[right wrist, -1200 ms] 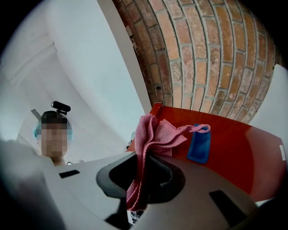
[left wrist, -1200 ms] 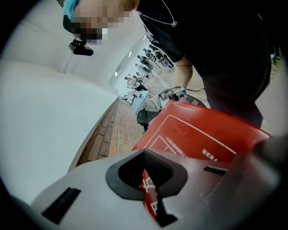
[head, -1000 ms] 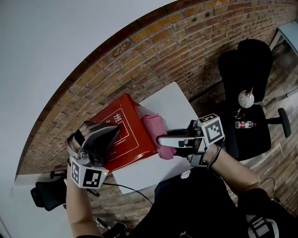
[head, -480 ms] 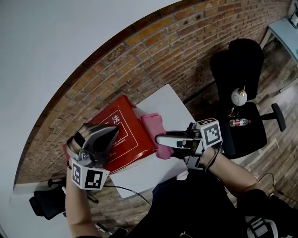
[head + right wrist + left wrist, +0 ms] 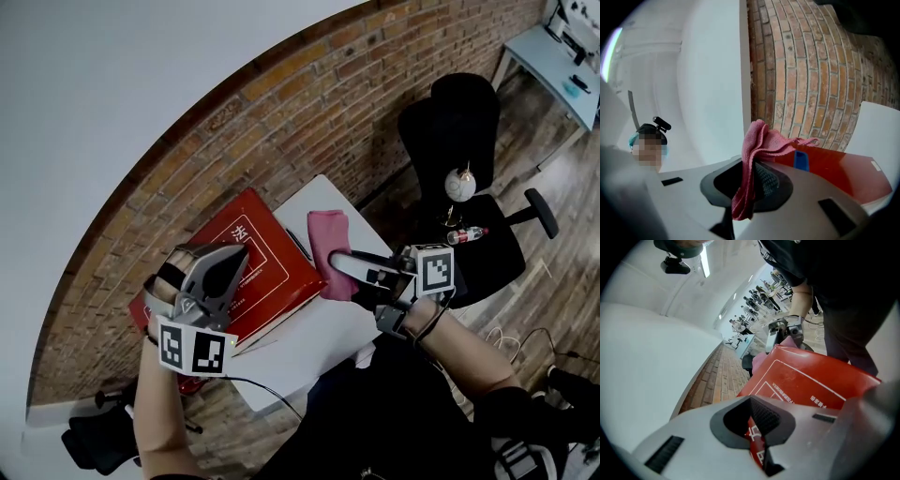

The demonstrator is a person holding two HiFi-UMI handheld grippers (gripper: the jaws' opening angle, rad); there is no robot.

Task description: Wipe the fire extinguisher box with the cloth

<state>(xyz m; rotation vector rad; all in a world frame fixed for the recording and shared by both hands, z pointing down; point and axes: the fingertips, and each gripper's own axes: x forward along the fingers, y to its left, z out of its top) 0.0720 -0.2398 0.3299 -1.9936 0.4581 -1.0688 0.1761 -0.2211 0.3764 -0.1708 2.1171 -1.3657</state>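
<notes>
A red brick wall (image 5: 309,103) is seen behind the white table (image 5: 314,339), and a plain white wall (image 5: 94,94) farther back. Right of the table, a black office chair (image 5: 450,141) is set on a wooden floor (image 5: 562,281). Far right of the table, a pale desk (image 5: 539,52) is glimpsed.

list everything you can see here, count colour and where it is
fire extinguisher box: 1, red, on the table's left end
cloth: 1, pink, beside the box's right edge
table: 1, white, against the wall
brick wall: 1, red-brown, behind the table
office chair: 1, black, right of the table
bottle: 1, clear with red label, lying on the chair seat
round object: 1, white, on the chair seat
desk: 1, pale blue, top right corner
left gripper: 1, grey, shut on the box
right gripper: 1, grey, shut on the cloth
</notes>
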